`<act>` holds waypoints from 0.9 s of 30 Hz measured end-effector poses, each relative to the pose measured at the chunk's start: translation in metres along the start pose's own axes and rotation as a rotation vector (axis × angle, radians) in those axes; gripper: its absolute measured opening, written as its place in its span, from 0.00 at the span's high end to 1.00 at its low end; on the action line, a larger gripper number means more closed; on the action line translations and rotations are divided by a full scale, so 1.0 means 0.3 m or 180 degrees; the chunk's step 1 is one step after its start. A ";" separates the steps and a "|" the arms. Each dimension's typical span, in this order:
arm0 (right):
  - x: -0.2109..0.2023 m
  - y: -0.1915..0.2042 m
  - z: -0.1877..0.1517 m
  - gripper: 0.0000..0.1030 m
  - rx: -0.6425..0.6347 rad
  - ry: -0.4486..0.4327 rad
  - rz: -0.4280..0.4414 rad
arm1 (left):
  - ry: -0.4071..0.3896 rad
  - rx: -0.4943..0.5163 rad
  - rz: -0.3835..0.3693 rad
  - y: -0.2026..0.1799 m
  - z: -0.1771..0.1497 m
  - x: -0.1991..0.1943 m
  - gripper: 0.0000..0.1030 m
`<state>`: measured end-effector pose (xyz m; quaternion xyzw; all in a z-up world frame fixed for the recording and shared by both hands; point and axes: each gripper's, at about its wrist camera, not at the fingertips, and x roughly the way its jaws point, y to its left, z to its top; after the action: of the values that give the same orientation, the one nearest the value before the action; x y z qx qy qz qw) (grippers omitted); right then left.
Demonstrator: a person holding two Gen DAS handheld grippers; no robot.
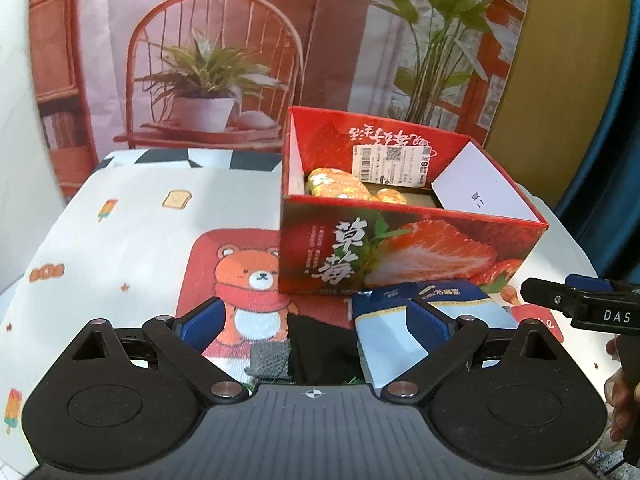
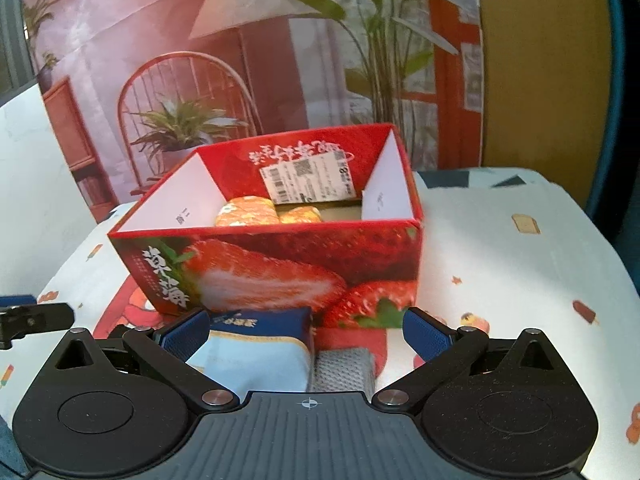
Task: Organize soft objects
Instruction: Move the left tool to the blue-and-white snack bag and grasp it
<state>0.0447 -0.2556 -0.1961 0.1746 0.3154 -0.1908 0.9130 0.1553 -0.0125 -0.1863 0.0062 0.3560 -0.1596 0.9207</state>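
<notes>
a: where is the pack (image 2: 256,356) found relative to each gripper?

b: it lies on the worktop (image 2: 500,280) just before the box (image 2: 280,256), between the spread fingers of the right gripper (image 2: 308,336), toward its left finger. its long axis seems to run away from the camera, toward the box. nothing is held.

a: and the left gripper (image 1: 316,322)?

b: also wide open and empty; there the pack (image 1: 396,332) is set off to its right finger, with a dark cloth (image 1: 316,348) centred instead. the right gripper is judged better placed.

a: the box contents?

b: orange soft items (image 1: 340,186) are already seen inside.
</notes>
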 end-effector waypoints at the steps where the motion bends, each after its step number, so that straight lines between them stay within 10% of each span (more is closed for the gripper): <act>1: 0.002 -0.005 -0.003 0.00 0.0009 0.0007 0.0008 | 0.0011 -0.0013 -0.0008 0.002 -0.005 0.002 0.06; 12: 0.053 0.043 -0.056 0.18 -0.0217 0.0204 0.0250 | 0.0235 0.0021 -0.0324 -0.034 -0.037 0.082 0.47; 27: 0.168 0.039 -0.106 0.34 -0.0161 0.0543 0.0449 | 0.0582 0.0134 -0.0563 -0.074 -0.036 0.270 0.42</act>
<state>0.0707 -0.2435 -0.2496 0.1889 0.3836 -0.1024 0.8981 0.1979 -0.0555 -0.2455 0.0086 0.4342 -0.2463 0.8665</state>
